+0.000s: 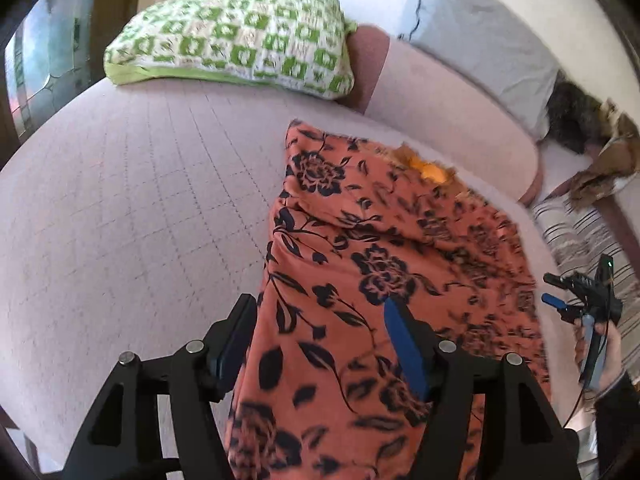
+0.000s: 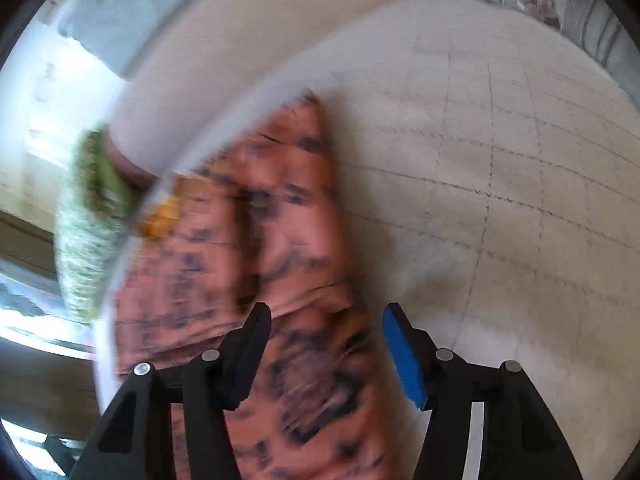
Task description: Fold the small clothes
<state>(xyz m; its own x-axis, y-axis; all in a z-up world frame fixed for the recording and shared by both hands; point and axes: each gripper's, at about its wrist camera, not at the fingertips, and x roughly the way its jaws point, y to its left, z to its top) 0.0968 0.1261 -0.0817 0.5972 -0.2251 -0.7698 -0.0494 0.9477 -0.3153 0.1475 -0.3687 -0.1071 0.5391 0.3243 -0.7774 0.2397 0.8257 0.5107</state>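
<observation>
Garment (image 1: 360, 264) flat on sofa, btwn both tongs | L tongs (image 1: 320, 336) agape | R tongs (image 2: 326, 344) agape

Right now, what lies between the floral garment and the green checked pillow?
In the left wrist view, only bare pink quilted bedcover separates the orange floral garment from the green checked pillow.

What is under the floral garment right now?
The floral garment lies on the pale quilted bed cover, which shows all around it. A bit of orange fabric peeks out at its far edge; the rest is covered.
</observation>
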